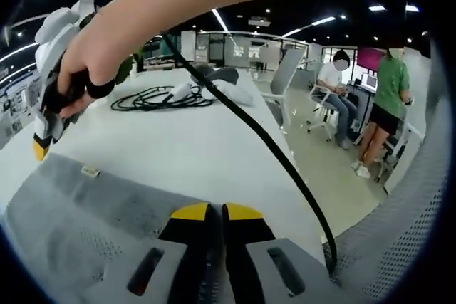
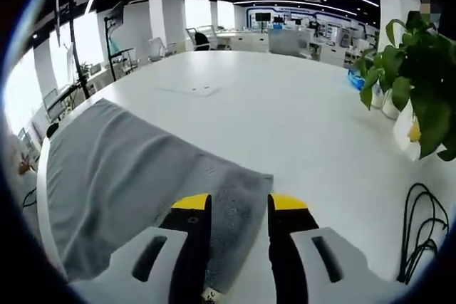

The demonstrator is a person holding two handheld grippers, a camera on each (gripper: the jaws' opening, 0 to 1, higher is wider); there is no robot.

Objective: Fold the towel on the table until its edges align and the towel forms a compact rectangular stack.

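A grey towel (image 2: 121, 176) lies flat on the white table (image 2: 285, 105), near its edge. In the right gripper view my right gripper (image 2: 239, 204) stands open, its yellow-tipped jaws on either side of the towel's near corner. In the left gripper view the towel (image 1: 71, 204) spreads out at lower left with a small tag on its edge. My left gripper (image 1: 216, 211) has its jaws pressed together at that edge, with grey cloth showing between them. A hand holds the right gripper (image 1: 40, 149) at the towel's far corner.
A black cable (image 1: 271, 147) trails from the person's arm across the table (image 1: 185, 140). A coiled black cable (image 1: 160, 97) lies further back. Two people (image 1: 388, 97) and office chairs are beside the table. A potted plant (image 2: 417, 83) and cable loops (image 2: 424, 233) sit on the right.
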